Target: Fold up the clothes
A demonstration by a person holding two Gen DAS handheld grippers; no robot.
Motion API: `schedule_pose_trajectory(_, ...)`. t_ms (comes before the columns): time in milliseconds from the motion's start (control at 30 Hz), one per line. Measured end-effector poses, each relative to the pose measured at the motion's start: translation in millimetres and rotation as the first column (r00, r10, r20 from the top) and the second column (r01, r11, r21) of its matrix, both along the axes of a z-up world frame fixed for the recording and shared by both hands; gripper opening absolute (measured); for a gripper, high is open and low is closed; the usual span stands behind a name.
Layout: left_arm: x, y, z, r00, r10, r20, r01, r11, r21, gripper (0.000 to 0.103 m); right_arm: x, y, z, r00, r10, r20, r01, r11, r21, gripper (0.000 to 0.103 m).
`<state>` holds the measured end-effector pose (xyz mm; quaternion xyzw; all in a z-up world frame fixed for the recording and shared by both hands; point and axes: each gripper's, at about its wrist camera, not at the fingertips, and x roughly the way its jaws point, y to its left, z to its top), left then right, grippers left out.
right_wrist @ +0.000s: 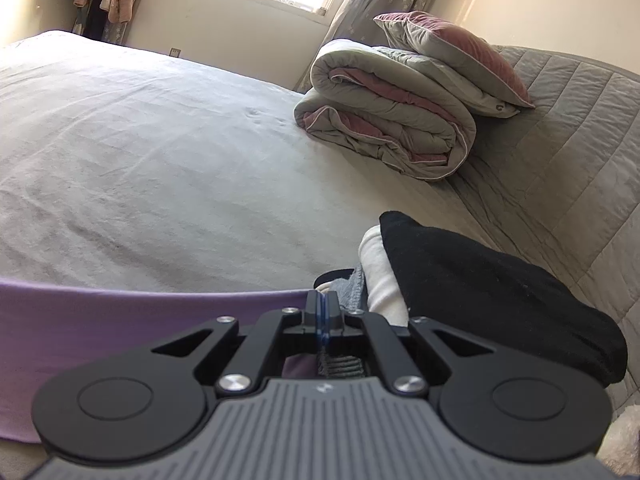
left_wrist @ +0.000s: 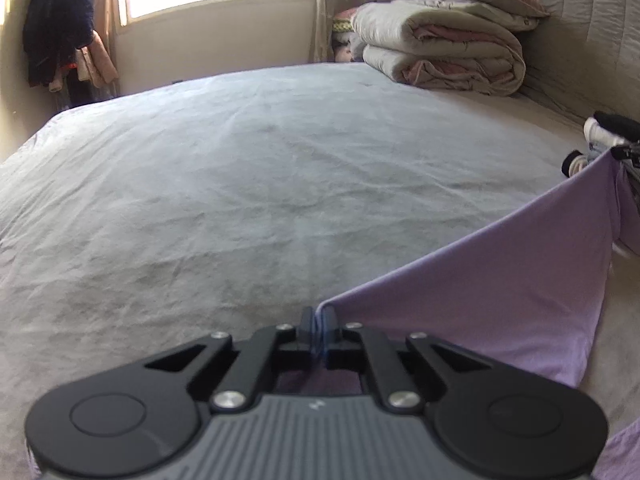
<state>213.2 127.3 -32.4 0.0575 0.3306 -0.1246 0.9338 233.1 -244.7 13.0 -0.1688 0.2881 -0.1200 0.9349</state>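
The left gripper (left_wrist: 319, 322) and the right gripper (right_wrist: 321, 307) each have their jaws pinched tight on a top corner of the purple cloth (left_wrist: 500, 280). It hangs stretched between them above the bed (left_wrist: 240, 180). This looks like the start of a fold. Next, both hands should lay it flat, clear of the clothes pile (right_wrist: 460, 272) and the folded quilt (right_wrist: 392, 128) farther back.

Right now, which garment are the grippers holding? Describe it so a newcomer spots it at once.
Start at the big bed under the window; its near edge has a small clothes pile in black, white and grey. The lilac garment hangs stretched between the left gripper and right gripper, both shut on its top edge. It is the only purple, lifted piece.
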Motion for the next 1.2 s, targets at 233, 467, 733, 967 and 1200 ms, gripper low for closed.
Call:
schedule_pose_trajectory(233,-4,-7,-8,0.990,0.101,0.098,-0.103,0.995,0.014,0.003,24,6,-14,1.000,0.014,-0.002,-0.014,1.000,-0.025,0.002)
schedule_pose_trajectory(467,2,-18,-25,0.988,0.140,0.069,-0.146,0.986,0.081,0.010,56,17,-53,0.996,0.040,-0.074,-0.046,0.995,-0.084,0.002)
schedule_pose_trajectory(733,3,-8,-11,0.985,0.163,0.051,-0.166,0.985,0.043,0.044,64,15,-75,0.985,0.070,-0.155,-0.088,0.990,-0.113,0.007)
schedule_pose_trajectory(967,-9,-15,5,0.991,0.124,0.043,-0.121,0.991,-0.056,0.047,42,2,-35,0.985,0.118,-0.122,-0.116,0.993,0.022,0.022)
schedule_pose_trajectory(1200,-32,-41,10,0.999,0.005,0.039,-0.001,0.993,-0.118,0.050,2,-11,-4,0.978,0.182,-0.100,-0.161,0.968,0.191,0.027)
